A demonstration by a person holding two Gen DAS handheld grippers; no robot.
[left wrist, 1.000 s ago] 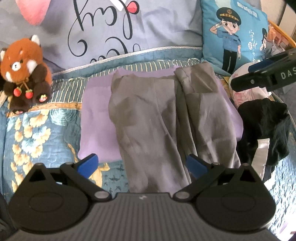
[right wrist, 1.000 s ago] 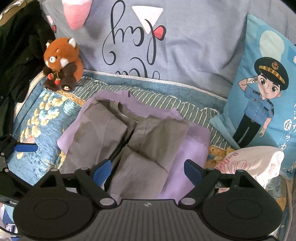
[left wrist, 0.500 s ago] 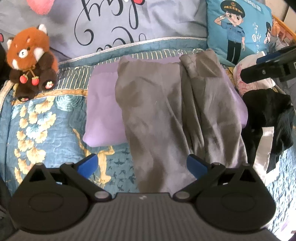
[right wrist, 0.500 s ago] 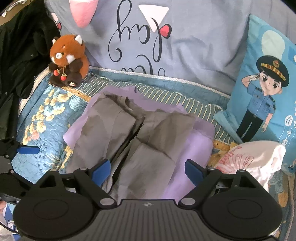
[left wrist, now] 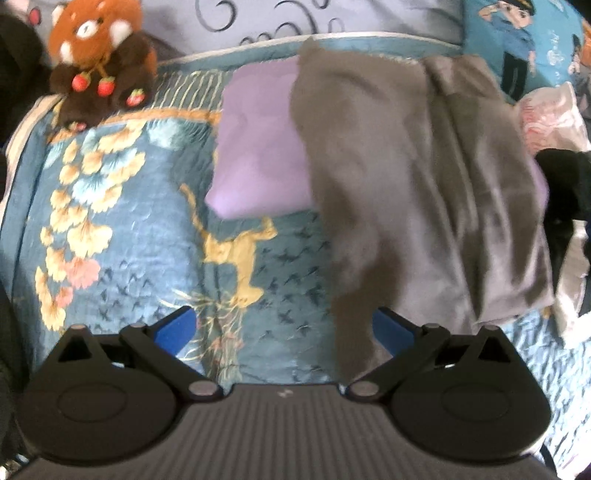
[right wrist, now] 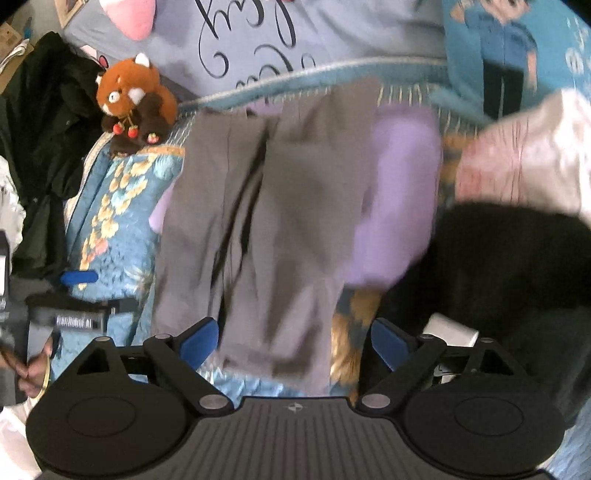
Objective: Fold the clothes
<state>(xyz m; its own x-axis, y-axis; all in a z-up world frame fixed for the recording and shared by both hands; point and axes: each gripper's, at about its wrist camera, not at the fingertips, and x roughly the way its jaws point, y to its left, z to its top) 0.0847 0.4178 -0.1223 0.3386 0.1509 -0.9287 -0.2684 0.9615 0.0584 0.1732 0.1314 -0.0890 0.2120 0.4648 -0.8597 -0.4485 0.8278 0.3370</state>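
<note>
- Left gripper (left wrist: 282,328): jaws spread wide with nothing between them, poised above the floral bedspread (left wrist: 122,236) at the near left edge of the grey garment (left wrist: 417,206); its right blue pad lies just beside the cloth's hem.
- Right gripper (right wrist: 293,338): jaws likewise wide apart and empty, with the near hem of the grey garment (right wrist: 273,221) showing between the two blue pads.
- Grey garment: spread lengthwise on the bed, partly folded along its length, lying on top of a lilac garment (left wrist: 255,147) that shows on both sides of it.
- Black garment (right wrist: 509,266): heaped just beside the lilac one on the right, with a pale pink-printed garment (right wrist: 524,162) behind it.
- Red panda plush (left wrist: 99,62): sits at the far left corner of the bedspread, well apart from the clothes.
- Cartoon-officer cushion (right wrist: 517,48): stands at the far right, against the grey lettered pillow (right wrist: 280,33).
- The left gripper (right wrist: 79,277) is seen in the right wrist view, at the left border.
</note>
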